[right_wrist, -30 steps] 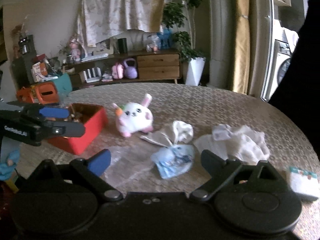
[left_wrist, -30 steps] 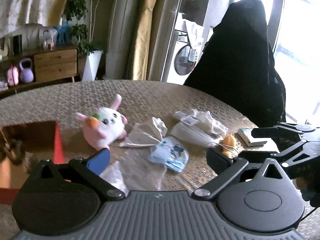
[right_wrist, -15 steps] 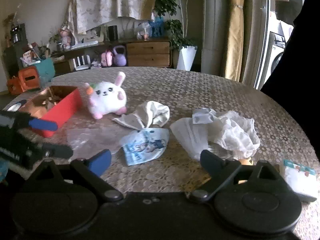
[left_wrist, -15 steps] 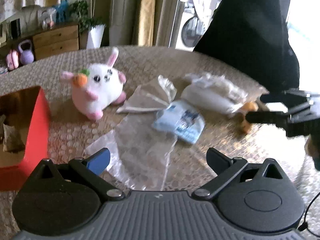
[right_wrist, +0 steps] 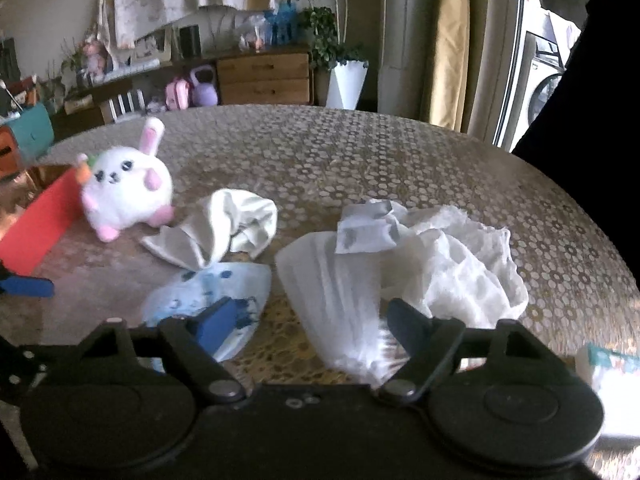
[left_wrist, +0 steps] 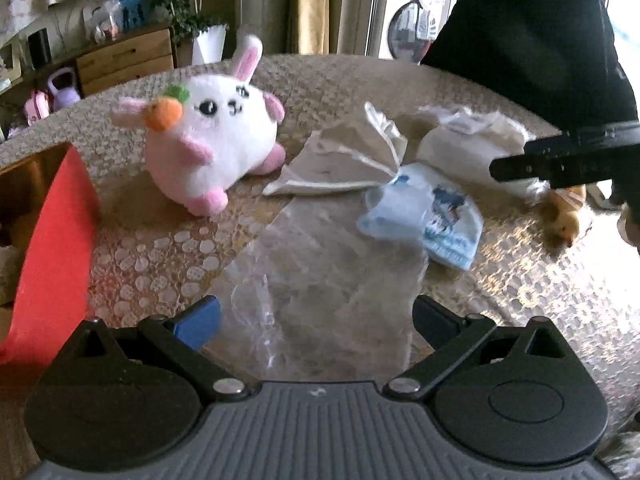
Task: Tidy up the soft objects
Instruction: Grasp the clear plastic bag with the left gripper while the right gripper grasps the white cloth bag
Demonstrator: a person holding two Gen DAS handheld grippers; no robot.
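A white and pink plush bunny (left_wrist: pixel 212 144) with an orange carrot sits on the round table (right_wrist: pixel 360 152), also in the right wrist view (right_wrist: pixel 124 192). Beside it lie a cream cloth pouch (left_wrist: pixel 344 160) (right_wrist: pixel 224 228), a light blue printed pouch (left_wrist: pixel 432 216) (right_wrist: pixel 208 292), a white gauzy cloth heap (right_wrist: pixel 420 264) (left_wrist: pixel 468 136) and a clear plastic bag (left_wrist: pixel 320 280). My left gripper (left_wrist: pixel 316 320) is open just above the plastic bag. My right gripper (right_wrist: pixel 308 316) is open, low over the white cloth and blue pouch; it shows as a black bar in the left wrist view (left_wrist: pixel 560 164).
A red box (left_wrist: pixel 52 240) (right_wrist: pixel 36 220) stands at the table's left. A small tan plush (left_wrist: pixel 568 216) lies at the right past the white cloth. A white packet (right_wrist: pixel 612 380) sits near the right edge. A dark chair back (left_wrist: pixel 528 28) stands behind the table.
Both grippers have moved forward and lower toward the objects. The left one has come over the plastic bag; the right one has closed in on the white cloth and blue pouch.
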